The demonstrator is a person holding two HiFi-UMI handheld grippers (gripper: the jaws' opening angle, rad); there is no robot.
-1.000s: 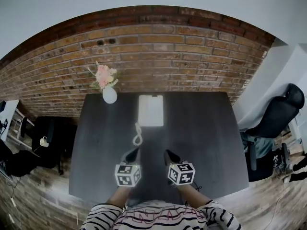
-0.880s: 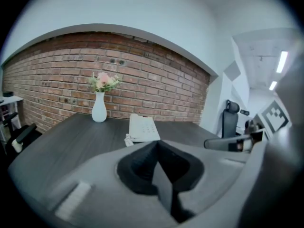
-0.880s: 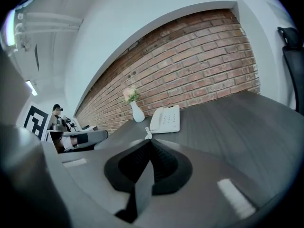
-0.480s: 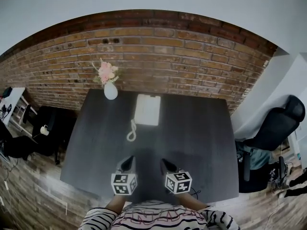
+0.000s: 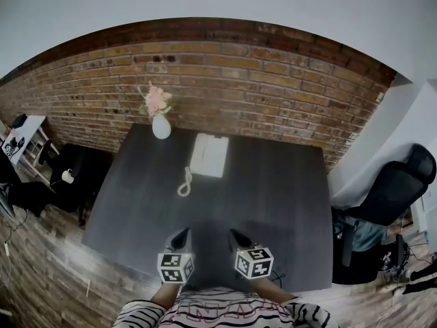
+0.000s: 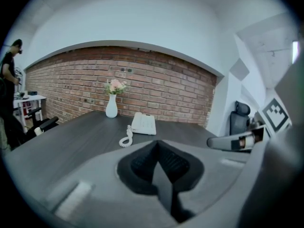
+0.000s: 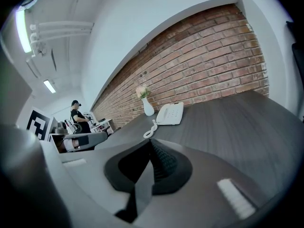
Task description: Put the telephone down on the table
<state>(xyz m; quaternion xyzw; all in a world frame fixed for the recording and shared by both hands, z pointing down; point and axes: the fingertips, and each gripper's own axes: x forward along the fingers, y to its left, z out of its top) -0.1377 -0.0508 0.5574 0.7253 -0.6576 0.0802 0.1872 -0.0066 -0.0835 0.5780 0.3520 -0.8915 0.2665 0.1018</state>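
A white telephone (image 5: 209, 155) lies flat on the dark table (image 5: 273, 203) near its far edge, with its coiled cord (image 5: 185, 182) trailing toward me. It also shows as the telephone (image 6: 144, 123) in the left gripper view and the telephone (image 7: 170, 113) in the right gripper view. My left gripper (image 5: 179, 238) and right gripper (image 5: 240, 238) hover side by side above the table's near edge, well short of the phone. Both are shut with nothing between the jaws.
A white vase of pink flowers (image 5: 160, 115) stands at the table's far left corner, before a brick wall (image 5: 273, 94). A black office chair (image 5: 389, 190) is off to the right. A person (image 6: 8, 94) stands far left by a small white desk (image 5: 24, 139).
Both grippers have drawn back toward the table's near edge, away from the telephone. The telephone, cord and vase lie where they were.
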